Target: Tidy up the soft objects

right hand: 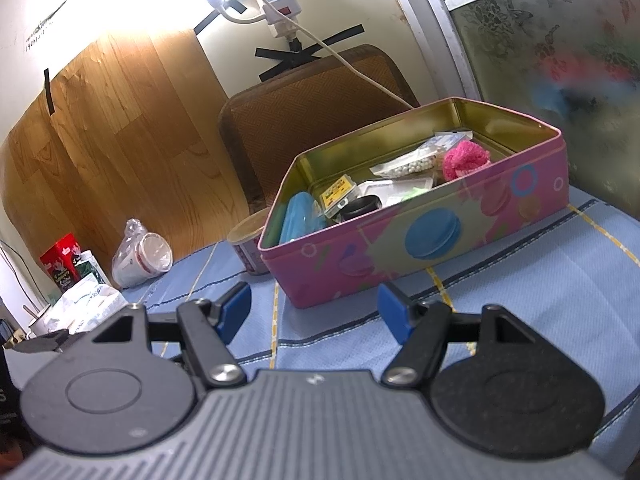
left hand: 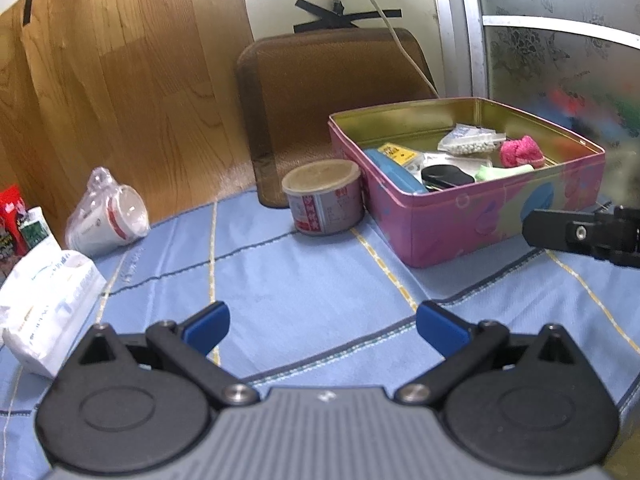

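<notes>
A pink tin box (left hand: 480,224) stands open on the blue cloth, also in the right wrist view (right hand: 440,248). Inside lie a pink fuzzy soft thing (left hand: 520,151) (right hand: 466,158), a bag of white beads (left hand: 468,142), a blue case (left hand: 396,172) and a black object (left hand: 446,176). My left gripper (left hand: 322,330) is open and empty, low over the cloth in front of the box. My right gripper (right hand: 314,310) is open and empty, just short of the box's near wall. Part of the right gripper (left hand: 580,234) shows at the right edge of the left wrist view.
A round tin (left hand: 324,196) stands left of the box. A bagged cup (left hand: 108,216) and a white tissue pack (left hand: 44,316) lie at the left, with a red packet (left hand: 10,216) behind. A brown cushion (left hand: 332,92) leans on the wall. A wood panel (left hand: 120,80) stands at the left.
</notes>
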